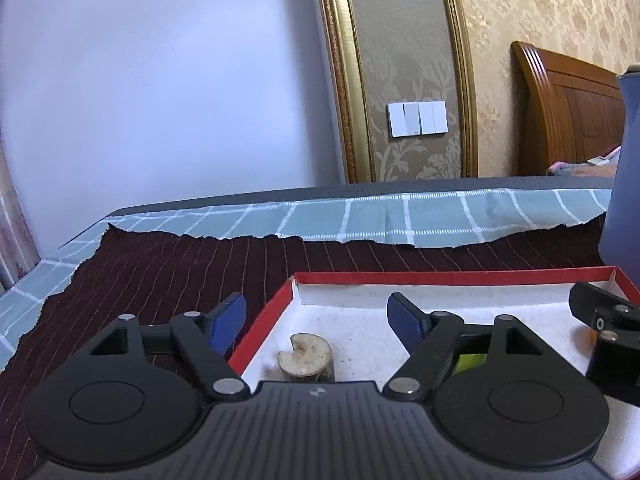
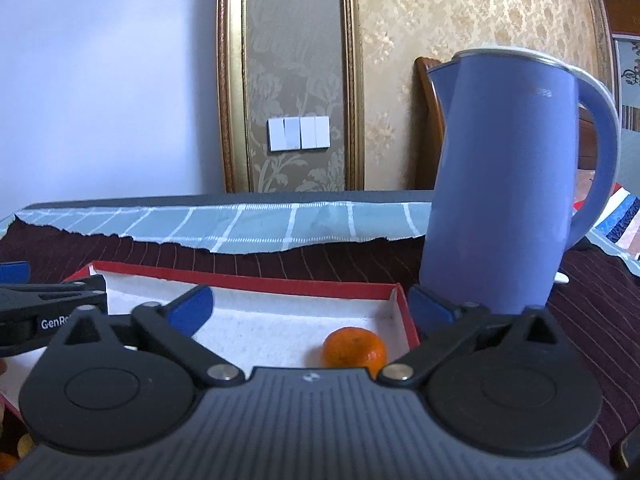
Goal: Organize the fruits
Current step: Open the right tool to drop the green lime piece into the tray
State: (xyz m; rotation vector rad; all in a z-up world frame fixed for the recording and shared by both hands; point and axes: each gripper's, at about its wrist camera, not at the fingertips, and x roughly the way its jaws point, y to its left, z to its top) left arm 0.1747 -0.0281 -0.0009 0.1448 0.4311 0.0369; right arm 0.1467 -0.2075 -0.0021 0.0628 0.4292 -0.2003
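Note:
A shallow box with a red rim (image 1: 452, 277) and a white lining lies on a dark striped cloth. Inside its left end stands a pale cut stub of fruit (image 1: 306, 362), just below my left gripper (image 1: 316, 320), which is open and holds nothing. One blue fingertip (image 1: 230, 320) hangs outside the box wall. A green item (image 1: 472, 362) shows partly behind the other finger. In the right wrist view a mandarin (image 2: 354, 348) rests in the box's right corner (image 2: 400, 292). My right gripper (image 2: 312, 308) is open above it, not touching it.
A tall blue kettle (image 2: 504, 184) stands just beyond the box's right end, close to the right gripper's outer finger. A checked teal cloth (image 1: 360, 220) covers the table's far edge. Wall and bed headboard lie behind. Small orange things (image 2: 8, 460) peek in at the lower left.

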